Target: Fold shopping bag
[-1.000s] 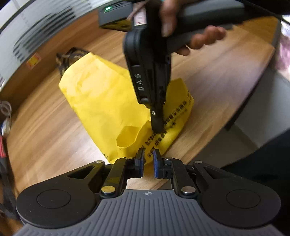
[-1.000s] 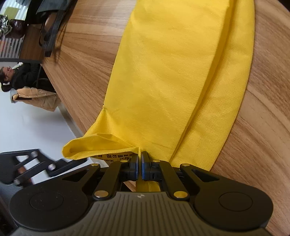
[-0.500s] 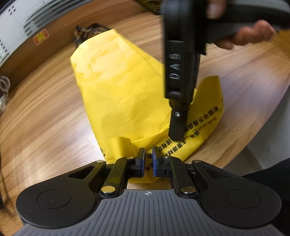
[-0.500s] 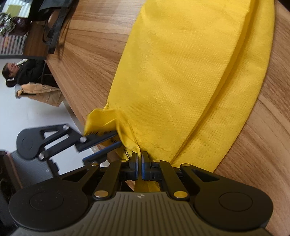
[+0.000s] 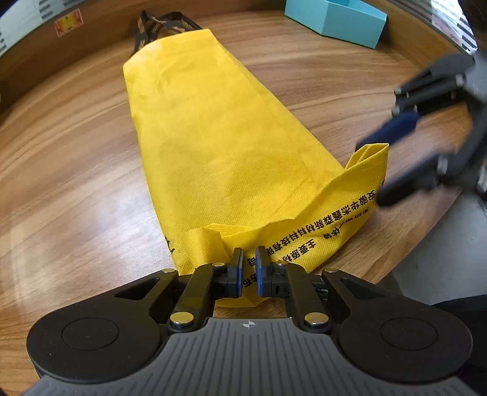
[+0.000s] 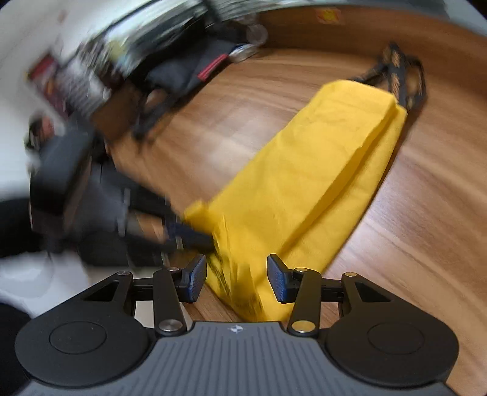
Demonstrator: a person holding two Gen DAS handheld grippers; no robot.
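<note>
1. Shopping bag [image 5: 231,146]: yellow non-woven fabric, lying flat and lengthwise on the wooden table [image 5: 76,189], folded into a long narrow strip. I can see a lengthwise fold layer along its top in the right wrist view [image 6: 319,170].
2. Its dark patterned handles [image 5: 158,27] stick out at the far end, resting on the table; I see them from the other side too [image 6: 398,76].
3. The near end of the bag reaches the table edge closest to me. A band of black printed characters [image 5: 322,240] runs across that end, which is rumpled and partly lifted.
4. My left gripper [image 5: 249,262] has its fingers drawn close together on the near edge of the bag, with yellow fabric showing in the narrow slot between the blue pads [image 5: 240,268].
5. My right gripper [image 6: 237,277] has its fingers spread wide and holds nothing; the bag's near corner lies between and below the pads without touching them. In the left wrist view it appears blurred at the right [image 5: 426,146], just beside the bag's raised corner.
6. A teal box [image 5: 338,18] sits on the table beyond the bag, well apart from it.
7. The right wrist view is heavily motion-blurred on its left side; I can only make out dark shapes there.
</note>
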